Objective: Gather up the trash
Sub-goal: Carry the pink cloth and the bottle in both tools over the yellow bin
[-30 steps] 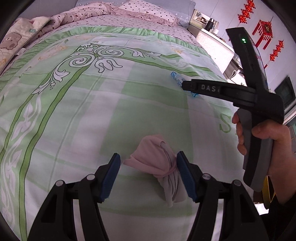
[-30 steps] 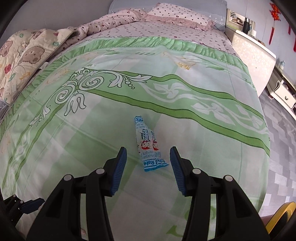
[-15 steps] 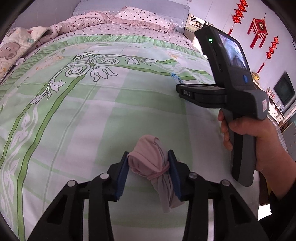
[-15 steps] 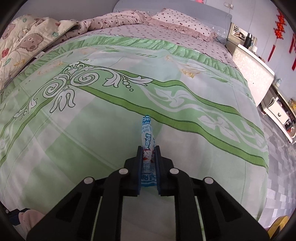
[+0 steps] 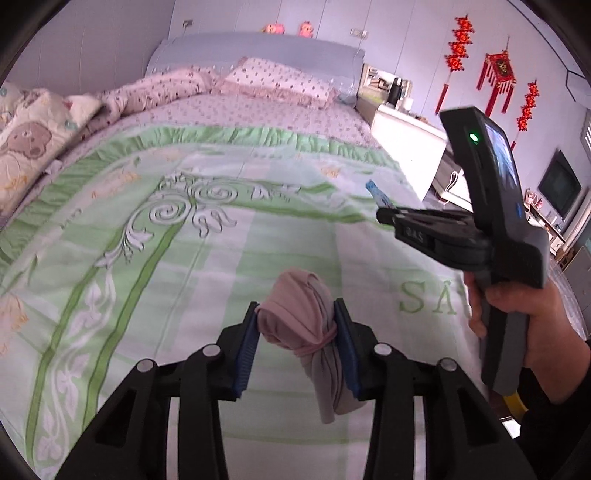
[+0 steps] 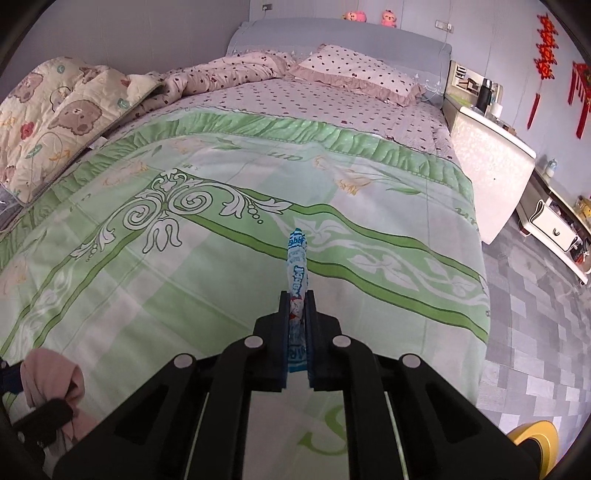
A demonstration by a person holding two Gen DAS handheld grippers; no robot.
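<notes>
Wide open stretch of green-and-white bedspread [image 6: 207,280] across the bed, nothing lying on it between its foot and the pillow [image 6: 354,66] by the grey headboard [image 6: 332,35]. Along the bedspread's right edge, a drop to grey patterned floor [image 6: 535,332], with a white bedside cabinet [image 6: 487,155] close against that side and a low white drawer unit [image 6: 554,225] further out. Along the bedspread's left edge, a bunched bear-print quilt [image 6: 55,114] piled up. Above the bedspread's middle, right gripper [image 6: 297,295] pressed together on a blue-and-white wrapper [image 6: 297,258], lifted clear, wrapper poking forward past the tips; print on it partly readable, something like "Rabbit". Above the bedspread's near left part, left gripper [image 5: 295,325] pinching a knotted pink cloth bundle [image 5: 299,317] between blue pads, tail hanging below, off the cover. Right hand [image 5: 517,310] wrapped round the black handle, marked "DAS" on its side. Large pale green letters "SA" woven into the bedspread near its right edge. Red hanging ornaments [image 5: 498,77] on the wall beyond the cabinet.
</notes>
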